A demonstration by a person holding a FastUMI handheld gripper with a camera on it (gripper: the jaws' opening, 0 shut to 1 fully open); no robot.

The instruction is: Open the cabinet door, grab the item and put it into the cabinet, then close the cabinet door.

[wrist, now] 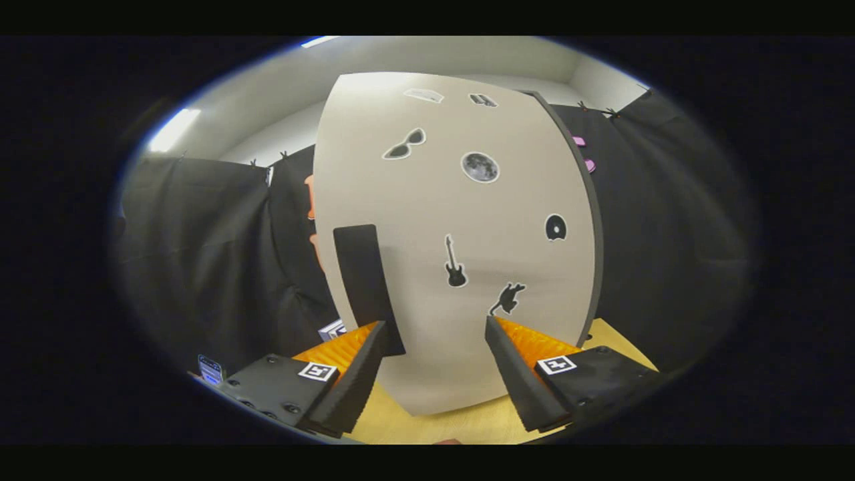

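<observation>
Beige cabinet door (454,220) shut; gripper (435,326) jaws apart, just before it.

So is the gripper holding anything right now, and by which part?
Nothing is held. The gripper is open, fingers apart in front of the closed cabinet door, its dark handle just beyond the left finger.

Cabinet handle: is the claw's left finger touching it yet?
Cannot tell. In the gripper view the open claw faces the cabinet door; its left fingertip overlaps the dark handle, hiding any gap.
</observation>
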